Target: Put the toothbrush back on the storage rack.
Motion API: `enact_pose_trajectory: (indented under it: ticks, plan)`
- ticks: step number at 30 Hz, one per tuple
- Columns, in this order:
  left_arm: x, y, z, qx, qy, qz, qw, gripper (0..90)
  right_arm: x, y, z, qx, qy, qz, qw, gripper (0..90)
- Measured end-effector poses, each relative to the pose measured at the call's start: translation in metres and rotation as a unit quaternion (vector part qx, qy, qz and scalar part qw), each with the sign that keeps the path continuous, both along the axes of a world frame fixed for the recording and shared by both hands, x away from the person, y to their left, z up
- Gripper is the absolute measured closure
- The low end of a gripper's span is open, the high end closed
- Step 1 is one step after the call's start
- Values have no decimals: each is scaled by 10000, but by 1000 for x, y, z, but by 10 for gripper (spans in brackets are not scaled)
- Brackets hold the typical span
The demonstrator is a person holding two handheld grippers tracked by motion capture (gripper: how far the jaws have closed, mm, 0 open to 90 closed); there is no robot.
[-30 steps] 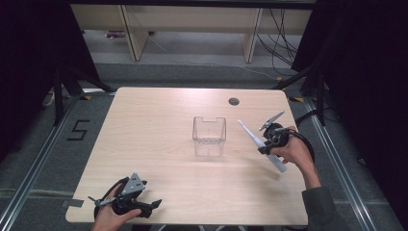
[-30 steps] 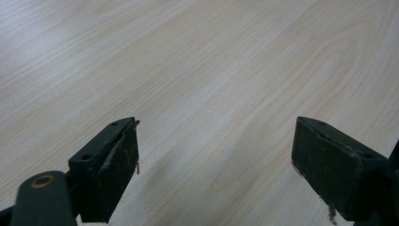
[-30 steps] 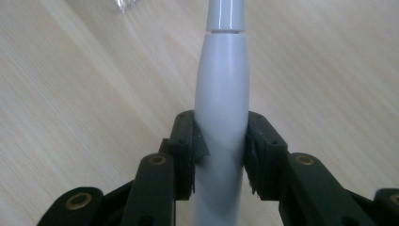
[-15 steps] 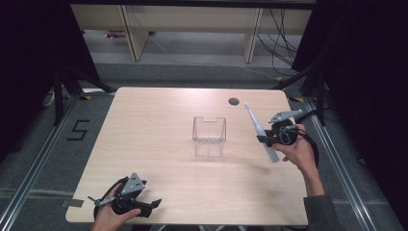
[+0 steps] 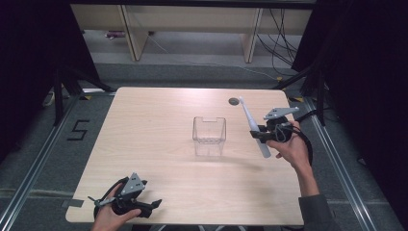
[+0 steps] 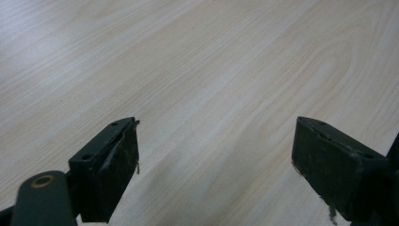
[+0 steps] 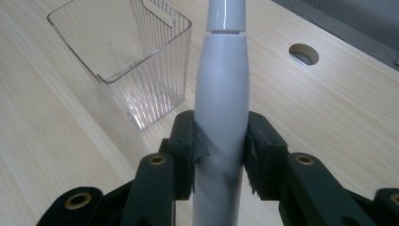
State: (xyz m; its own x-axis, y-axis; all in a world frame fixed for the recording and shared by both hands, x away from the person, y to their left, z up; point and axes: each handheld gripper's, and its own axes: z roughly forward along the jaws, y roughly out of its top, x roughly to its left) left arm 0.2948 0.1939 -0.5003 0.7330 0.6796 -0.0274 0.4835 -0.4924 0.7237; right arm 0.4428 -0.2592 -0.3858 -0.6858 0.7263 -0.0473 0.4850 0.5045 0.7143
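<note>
From above, the right gripper (image 5: 262, 135), right of centre, holds a white electric toothbrush (image 5: 252, 124) aloft beside a clear plastic bin (image 5: 209, 136) mid-desk (image 5: 159, 115); it is lifted but not yet dropped in, with open room between. The left gripper (image 5: 146, 207) idles at the lower-left edge. Left gripper view: fingers (image 6: 117, 169) wide, empty. Right gripper view: fingers (image 7: 184, 150) clamp the toothbrush handle, bin upper left.

Glossy white plastic toothbrush (image 7: 220, 94), clear ribbed plastic bin (image 7: 141, 70), matt wood-grain table (image 5: 159, 120).
</note>
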Motion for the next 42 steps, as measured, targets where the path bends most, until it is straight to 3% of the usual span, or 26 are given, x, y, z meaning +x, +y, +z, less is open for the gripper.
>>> enact_pose_trajectory:
  ticks: [3,5,6,7,8,9,11,12,15,16,18,21,23,24,25,27,29,32,33,34,36,38,39,42]
  plan:
    - [0,0,-1,-32,-21,27,10000,147,1,3,2,45,8,-10,10000,666]
    - [0,-1,-1,-33,-18,38,10000,147,3,4,1,124,-139,-1,9998,666]
    - [0,-1,-1,-31,-12,34,10000,147,4,4,3,134,-31,19,9999,667]
    - [0,-1,-1,-41,-15,30,10000,147,5,4,3,133,-110,90,9998,667]
    - [0,-1,-1,-28,-16,24,10000,147,4,6,3,205,-43,-57,9998,667]
    - [0,-1,-1,-29,-18,29,10000,147,5,7,4,246,-60,-36,9997,667]
    - [0,0,-1,-54,-13,46,10000,147,7,8,5,224,-110,-5,9997,667]
    - [0,0,-1,-45,-10,45,10000,147,9,9,6,235,-238,66,9994,667]
    - [0,0,-1,-48,-13,47,10000,147,8,11,9,371,-221,13,9991,667]
    - [0,0,-1,-44,-15,40,10000,147,10,12,10,378,-359,51,9986,667]
    - [0,0,-1,-36,-6,45,10000,147,10,15,12,425,-285,50,9987,667]
    - [0,0,-1,-100,33,49,9999,147,13,19,14,482,-461,92,9977,667]
    - [1,0,-1,-46,5,56,10000,147,14,21,16,497,-451,111,9977,667]
    - [0,0,-1,-119,26,64,9999,147,14,22,17,536,-354,93,9979,667]
    - [0,0,-1,-107,32,50,9999,147,16,22,17,557,-456,111,9973,666]
    - [0,0,-2,-109,32,56,9999,147,17,23,18,622,-414,141,9971,666]
    - [2,1,-2,7,-9,20,10000,147,16,25,20,711,-375,86,9967,667]
    - [2,1,-2,-10,-9,18,10000,147,19,25,24,758,-583,209,9952,667]
    - [2,1,-1,12,14,3,10000,147,17,27,25,818,-485,153,9954,667]
    - [2,1,-1,10,-10,1,10000,147,19,27,26,873,-528,213,9945,667]
    - [2,1,-2,8,-8,7,10000,147,20,29,28,812,-574,235,9948,667]
    - [2,1,-2,6,-9,15,10000,147,19,33,29,911,-504,192,9944,667]
    - [2,1,-2,10,-5,13,10000,147,21,32,31,827,-617,242,9944,667]
    - [2,1,-1,-3,-12,17,10000,147,21,36,36,900,-540,229,9942,667]
